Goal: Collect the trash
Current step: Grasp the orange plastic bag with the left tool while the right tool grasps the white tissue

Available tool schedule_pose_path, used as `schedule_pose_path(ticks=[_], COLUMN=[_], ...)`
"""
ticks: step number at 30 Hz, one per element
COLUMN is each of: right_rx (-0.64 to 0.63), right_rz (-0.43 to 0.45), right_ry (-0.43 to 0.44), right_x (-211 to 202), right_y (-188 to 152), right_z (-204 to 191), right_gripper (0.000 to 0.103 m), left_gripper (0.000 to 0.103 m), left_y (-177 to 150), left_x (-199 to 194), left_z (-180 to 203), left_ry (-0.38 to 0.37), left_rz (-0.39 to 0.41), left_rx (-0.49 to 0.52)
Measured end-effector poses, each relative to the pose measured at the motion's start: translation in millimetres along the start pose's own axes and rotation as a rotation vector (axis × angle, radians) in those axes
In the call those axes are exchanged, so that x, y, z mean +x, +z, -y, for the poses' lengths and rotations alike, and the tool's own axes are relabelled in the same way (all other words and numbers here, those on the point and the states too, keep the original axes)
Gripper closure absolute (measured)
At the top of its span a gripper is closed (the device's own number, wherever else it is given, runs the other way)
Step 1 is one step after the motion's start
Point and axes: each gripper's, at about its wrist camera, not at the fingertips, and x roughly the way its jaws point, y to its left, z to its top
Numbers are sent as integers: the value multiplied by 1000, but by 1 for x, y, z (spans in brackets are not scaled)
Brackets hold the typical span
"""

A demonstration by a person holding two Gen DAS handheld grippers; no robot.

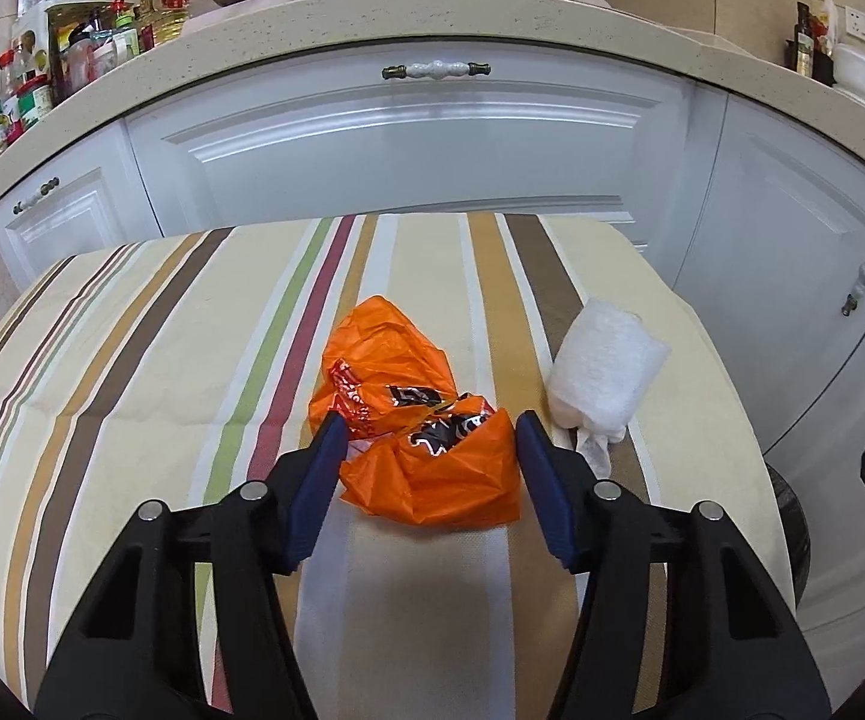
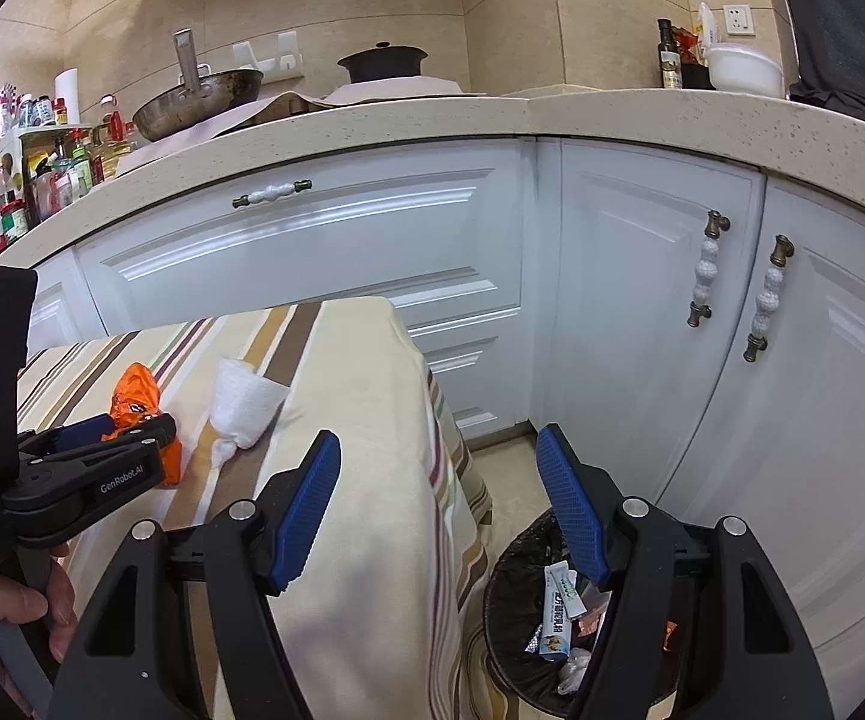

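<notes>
A crumpled orange plastic bag lies on the striped tablecloth. My left gripper is open, its blue fingers on either side of the bag's near end, low over the cloth. A white crumpled tissue lies to the bag's right. In the right wrist view the bag, the tissue and the left gripper show at the left. My right gripper is open and empty, held past the table's right edge above a bin lined with a black bag and holding wrappers.
White kitchen cabinets stand close behind the table, under a speckled counter with a wok, a pot and bottles. The bin stands on the floor between the table's right side and the cabinet doors.
</notes>
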Motion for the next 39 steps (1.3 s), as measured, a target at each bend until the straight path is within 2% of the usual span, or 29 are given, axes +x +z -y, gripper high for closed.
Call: schedule_pose_path(ticks=[3,4,14,16,17,23,24,25,27,28,32,39], right_rx=[-16,-24,-46,-51,-53,-43,-40,-39,-50,-53,-53,-57], right_rz=[-2,1,-12,-25,-31,-106,-109,-108,-107,-109,-119,-126], right_ry=[6,7,57,67,69,72,76,77,69,68,64,60], right_x=[1,0,18,27,31,56,57,57,57,57,55,57], right_y=[3,4,20,22,22,22,22,23,23,22,20,22], right_z=[-9,-13,-56,-67,-72,-92,-94,-96,-99,-100,-100,-101], right_gripper=[37,37,37,37,37,37,37,37,37,37,37,35], left_gripper=[52,59,62,87,93,93,92,86,58,38,32,22], left_y=[0,0,5,6,7,6,5,4,3,3,5,11], left_x=[-3,-4,-11,-11,-11,-2,0,0,-5,-8,-13,6], left_z=[-6,-8,-56,-65,-69,-97,-101,-103,-107,-109,-112,-104], left_ry=[-1,-1,37,44,49,35,18,11,5,-4,-48,-2], left_rz=[15,19,48,47,44,6,-10,-10,1,11,20,-4], left_rx=[7,8,-25,-26,-25,-64,-74,-81,-90,-100,-140,-140])
